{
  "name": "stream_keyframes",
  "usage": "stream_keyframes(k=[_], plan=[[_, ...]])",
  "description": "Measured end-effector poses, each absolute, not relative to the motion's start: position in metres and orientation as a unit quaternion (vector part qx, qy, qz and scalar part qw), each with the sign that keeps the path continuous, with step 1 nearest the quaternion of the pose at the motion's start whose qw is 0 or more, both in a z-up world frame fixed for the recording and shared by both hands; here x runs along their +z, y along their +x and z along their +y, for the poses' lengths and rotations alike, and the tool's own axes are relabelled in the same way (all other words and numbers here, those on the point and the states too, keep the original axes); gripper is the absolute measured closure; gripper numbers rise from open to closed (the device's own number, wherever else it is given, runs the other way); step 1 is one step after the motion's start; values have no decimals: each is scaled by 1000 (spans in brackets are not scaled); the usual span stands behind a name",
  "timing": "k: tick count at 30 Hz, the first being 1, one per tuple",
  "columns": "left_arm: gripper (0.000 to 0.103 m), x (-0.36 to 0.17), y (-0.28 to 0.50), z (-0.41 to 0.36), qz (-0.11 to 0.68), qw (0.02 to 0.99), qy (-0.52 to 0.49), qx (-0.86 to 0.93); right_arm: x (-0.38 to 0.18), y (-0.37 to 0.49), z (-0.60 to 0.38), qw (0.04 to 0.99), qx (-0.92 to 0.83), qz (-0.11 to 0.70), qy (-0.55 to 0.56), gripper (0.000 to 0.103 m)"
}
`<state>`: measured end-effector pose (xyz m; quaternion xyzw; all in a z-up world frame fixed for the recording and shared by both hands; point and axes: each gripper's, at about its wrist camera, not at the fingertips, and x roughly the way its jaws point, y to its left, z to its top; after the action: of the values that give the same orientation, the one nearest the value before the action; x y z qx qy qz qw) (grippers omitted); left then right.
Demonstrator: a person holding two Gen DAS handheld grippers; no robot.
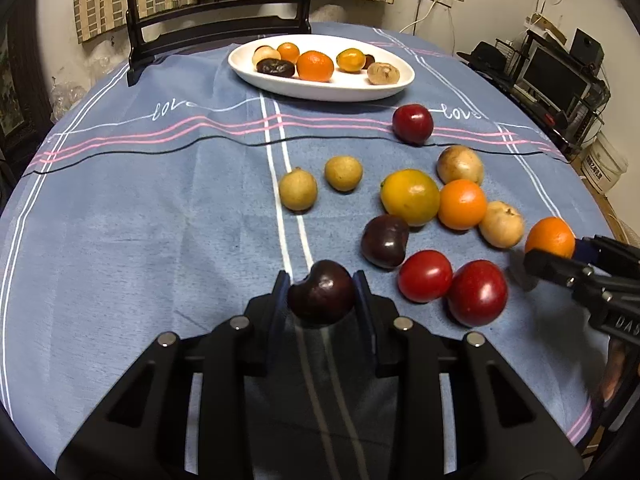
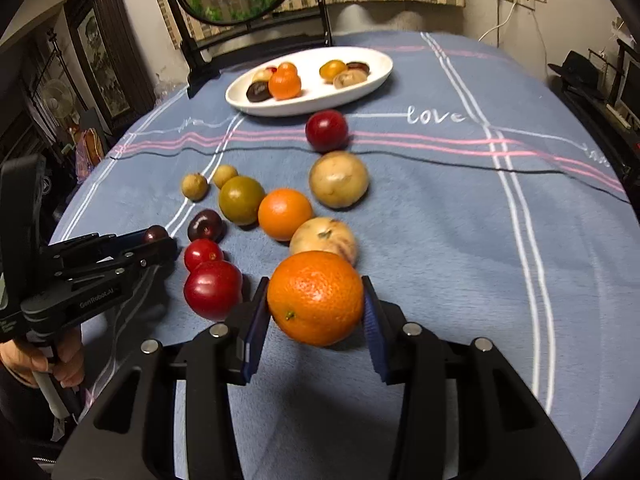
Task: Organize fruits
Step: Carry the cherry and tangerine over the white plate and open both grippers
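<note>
My left gripper [image 1: 321, 292] is shut on a dark purple plum [image 1: 321, 294], held just above the blue cloth. My right gripper [image 2: 316, 304] is shut on an orange [image 2: 316, 298]; in the left wrist view that orange [image 1: 550, 238] sits at the right edge between the black fingers. Loose fruit lies between the two grippers: red plums [image 1: 478, 293], a dark plum [image 1: 385, 247], a yellow-green citrus [image 1: 410, 197], another orange [image 1: 462, 204] and tan round fruits [image 1: 298, 190]. The white oval plate [image 1: 360, 90] at the far side holds several fruits.
A blue tablecloth [image 1: 160, 220] with white and pink stripes covers the round table. A dark chair back [image 1: 216, 20] stands behind the plate. One red plum [image 1: 413, 123] lies alone near the plate. A hand [image 2: 60, 364] grips the left tool's handle.
</note>
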<state>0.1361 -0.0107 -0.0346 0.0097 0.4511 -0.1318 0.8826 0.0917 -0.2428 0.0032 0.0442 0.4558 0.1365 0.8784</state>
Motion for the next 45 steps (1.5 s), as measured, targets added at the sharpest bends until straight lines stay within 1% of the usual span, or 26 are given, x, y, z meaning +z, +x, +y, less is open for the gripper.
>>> stream_keyframes(k=[4,11,17,22,30,34,39,43,44,45], plan=[[70,-20,132,-6,440,888,14,-136,18,88,-251,888,134,438,42,59],[70,21,145,-6,416,898,20,-142,48,103,-252,904,137,403,25,59],[70,53,185,-15,410,900,3,-148,82,136,-244,921,143,362,4,59],[70,64,245,-23,407,903,-24,-135,88,188,-233,928,149,341,-7,59],[70,47,347,-37,414,904,0,-105,68,282,-214,918,151,367,-15,59],[70,36,392,-33,428,899,-20,-92,58,338,-212,910,149,386,13,59],[70,17,426,-33,440,895,-12,-71,42,384,-202,904,148,400,29,59],[70,1,440,-27,454,889,-21,-62,26,412,-191,887,163,431,42,59],[70,-1,442,-26,453,889,-21,-59,22,416,-189,884,161,436,41,59],[67,-1,443,-25,446,893,-18,-53,17,420,-187,881,160,444,40,57]])
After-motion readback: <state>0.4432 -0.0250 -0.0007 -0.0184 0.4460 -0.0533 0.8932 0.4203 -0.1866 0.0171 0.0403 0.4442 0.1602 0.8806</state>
